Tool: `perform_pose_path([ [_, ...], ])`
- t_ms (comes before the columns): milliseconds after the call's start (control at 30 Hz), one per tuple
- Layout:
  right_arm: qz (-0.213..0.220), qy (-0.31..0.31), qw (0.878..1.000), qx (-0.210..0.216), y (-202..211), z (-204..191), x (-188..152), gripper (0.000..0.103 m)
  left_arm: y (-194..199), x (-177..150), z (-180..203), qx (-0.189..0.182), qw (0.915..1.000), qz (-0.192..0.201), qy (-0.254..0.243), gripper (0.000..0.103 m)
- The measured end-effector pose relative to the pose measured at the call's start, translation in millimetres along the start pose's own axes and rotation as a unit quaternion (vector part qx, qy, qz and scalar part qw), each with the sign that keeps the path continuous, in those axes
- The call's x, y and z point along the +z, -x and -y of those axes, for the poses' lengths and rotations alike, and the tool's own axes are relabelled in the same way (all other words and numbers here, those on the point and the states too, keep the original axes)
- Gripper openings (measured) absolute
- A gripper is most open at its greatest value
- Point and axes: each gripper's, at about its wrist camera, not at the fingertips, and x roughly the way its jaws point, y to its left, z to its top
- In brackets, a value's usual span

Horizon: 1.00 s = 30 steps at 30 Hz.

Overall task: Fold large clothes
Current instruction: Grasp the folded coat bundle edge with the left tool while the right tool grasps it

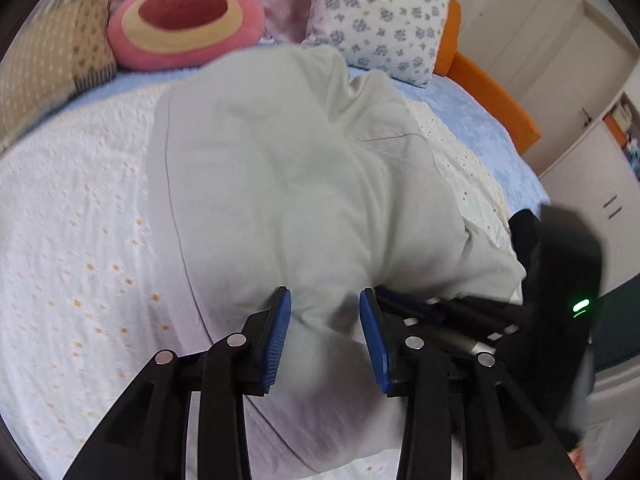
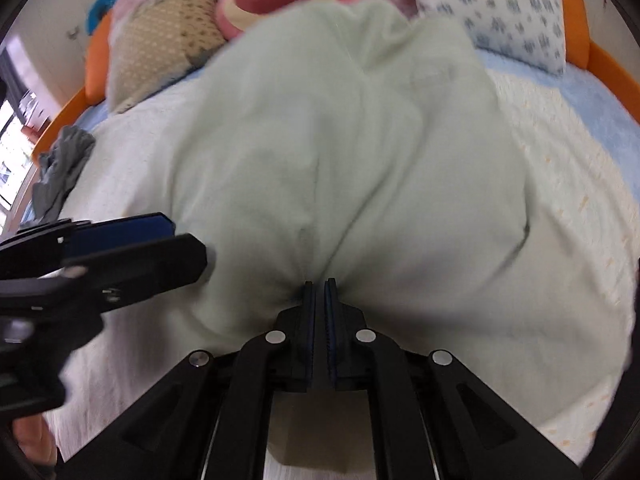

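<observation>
A pale green garment (image 1: pixel 280 168) lies bunched on the white embroidered bedspread (image 1: pixel 80 220). In the left wrist view my left gripper (image 1: pixel 325 304) stands open; a hump of the garment lies between its blue pads (image 1: pixel 280 320) without being squeezed. The right wrist view has this left gripper (image 2: pixel 188 244) at the garment's left edge. My right gripper (image 2: pixel 319 285) is shut on a pinch of the green garment (image 2: pixel 360 160), and creases radiate from its tips. Its black housing with a green light (image 1: pixel 560 272) shows at the right of the left wrist view, with its tips hidden under the cloth.
At the head of the bed are a pink bear cushion (image 1: pixel 184 20), a floral pillow (image 1: pixel 384 16) and a beige patchwork pillow (image 1: pixel 52 64). An orange bed frame (image 1: pixel 492 96) runs along the sides. A grey cloth (image 2: pixel 60 164) lies near the bed's left edge. White cupboards (image 1: pixel 580 168) stand to the right.
</observation>
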Motion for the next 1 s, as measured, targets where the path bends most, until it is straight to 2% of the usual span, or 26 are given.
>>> perform_pose_path([
  [67,0.011,0.008,1.000,-0.014,-3,-6,-2,0.004,-1,1,-2,-0.004,1.0000,0.000,0.006,0.039],
  [133,0.012,0.019,1.000,-0.016,-1,-8,-1,0.004,9,5,-12,-0.044,0.9986,-0.008,0.029,0.039],
  [200,0.011,0.018,1.000,0.005,-2,0,1,0.004,22,6,-30,-0.074,0.9954,-0.021,0.057,0.039],
  [233,0.010,0.014,1.000,0.022,-3,5,1,0.004,31,5,-40,-0.078,0.9947,-0.019,0.064,0.044],
  [267,0.009,0.014,0.999,0.030,-4,9,3,0.004,36,5,-49,-0.057,0.9962,-0.018,0.064,0.050],
  [300,0.008,0.016,0.999,0.038,-4,12,3,0.003,40,3,-62,-0.020,0.9978,-0.013,0.063,0.057],
  [333,0.009,0.020,0.999,0.042,-5,13,4,0.003,38,2,-72,-0.014,0.9974,-0.016,0.069,0.058],
  [400,0.012,0.025,0.999,0.042,-5,12,3,0.003,24,-6,-97,-0.044,0.9921,-0.036,0.112,0.058],
  [533,0.022,0.017,0.999,0.042,-5,12,1,0.003,6,-13,-114,-0.105,0.9822,-0.030,0.152,0.061],
  [600,0.025,0.017,0.999,0.044,-6,13,-1,0.003,1,-13,-118,-0.121,0.9796,-0.029,0.158,0.065],
  [633,0.024,0.016,0.999,0.045,-6,13,-1,0.003,-1,-13,-119,-0.114,0.9809,-0.028,0.155,0.075],
  [700,0.025,0.016,0.999,0.044,-5,14,-2,0.003,-2,-15,-123,-0.105,0.9832,-0.022,0.148,0.081],
  [800,0.031,0.018,0.998,0.044,-4,14,-4,0.003,-6,-15,-132,-0.138,0.9751,-0.012,0.173,0.078],
  [900,0.034,0.018,0.998,0.047,-4,15,-5,0.003,-7,-18,-138,-0.191,0.9627,0.010,0.191,0.077],
  [967,0.034,0.019,0.998,0.047,-4,16,-6,0.003,-12,-16,-136,-0.209,0.9592,0.011,0.190,0.080],
  [1000,0.035,0.019,0.998,0.046,-4,16,-6,0.003,-16,-15,-131,-0.205,0.9614,0.008,0.183,0.087],
])
